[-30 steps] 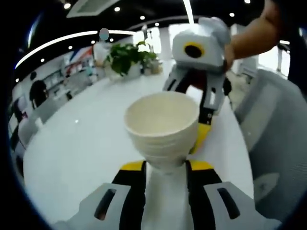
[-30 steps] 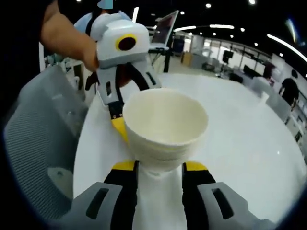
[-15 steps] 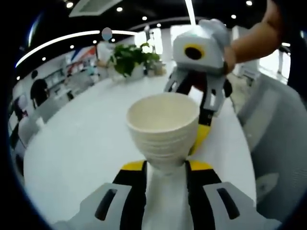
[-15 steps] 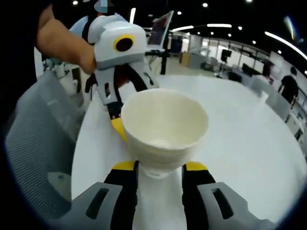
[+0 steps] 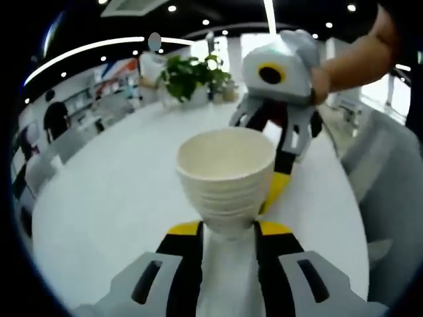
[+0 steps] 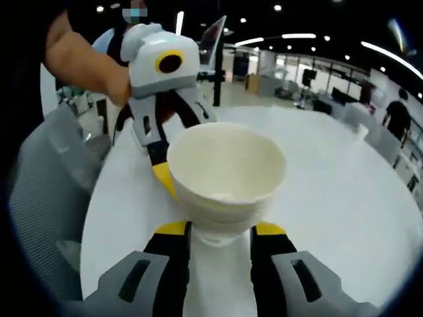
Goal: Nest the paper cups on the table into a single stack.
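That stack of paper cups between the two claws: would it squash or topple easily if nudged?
Probably yes. The stack of paper cups has thin white walls, so a hard pinch would likely dent it. It narrows to a small base under a wide mouth, so it looks tippy. It seems light; the left claw and right claw flank its base.

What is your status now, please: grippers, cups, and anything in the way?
Both grippers, left and right, flank the base of the cup stack; grip unclear. Stack nested, upright on white table. Nothing in the way near it.
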